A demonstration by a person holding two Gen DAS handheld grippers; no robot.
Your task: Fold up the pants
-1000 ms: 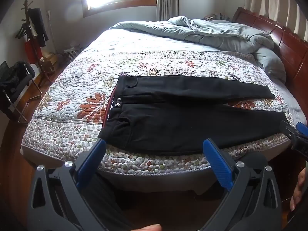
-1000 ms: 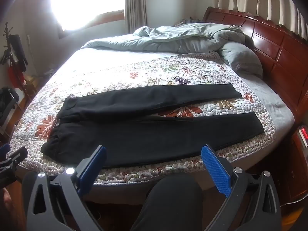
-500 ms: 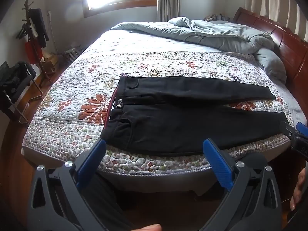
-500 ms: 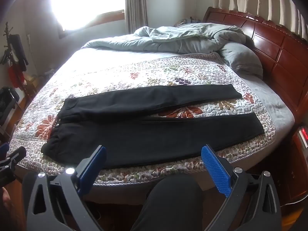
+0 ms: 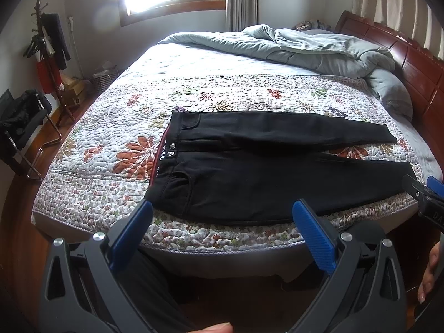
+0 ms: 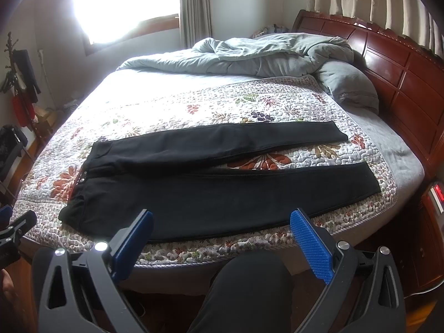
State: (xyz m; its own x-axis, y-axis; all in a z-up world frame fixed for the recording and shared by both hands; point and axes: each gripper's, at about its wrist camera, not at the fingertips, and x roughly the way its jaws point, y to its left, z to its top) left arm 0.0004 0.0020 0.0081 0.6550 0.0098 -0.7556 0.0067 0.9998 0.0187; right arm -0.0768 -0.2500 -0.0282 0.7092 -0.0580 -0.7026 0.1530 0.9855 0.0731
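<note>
Flat on the quilt (image 5: 105,166) lie the black pants (image 5: 249,186), spread full length across the near half of the bed (image 6: 402,163). Their waistband (image 5: 163,155) points to the left, with a red inner lining and two metal buttons showing, and the two legs run off to the right. Both legs lie straight and slightly apart, so a wedge of flowered quilt shows between them toward the cuffs. In the right wrist view the near leg (image 6: 249,197) ends close to the bed's right edge, and the far leg (image 6: 249,141) stops a little short of it.

Both tongs hover off the bed's near edge, touching nothing. Across from the waist end, the left gripper (image 5: 224,230) has its blue pads (image 5: 313,238) spread wide with only air between them. Facing the middle of the near leg, the right gripper (image 6: 222,236) is equally released, holding no cloth. From the left wrist view its tip (image 5: 424,194) shows at the right edge, near the cuff of the near leg. A dark-clad knee (image 6: 249,283) of the person sits below the right gripper.

Beyond the pants a grey duvet (image 5: 305,47) is bunched against the wooden headboard (image 6: 388,63).
</note>
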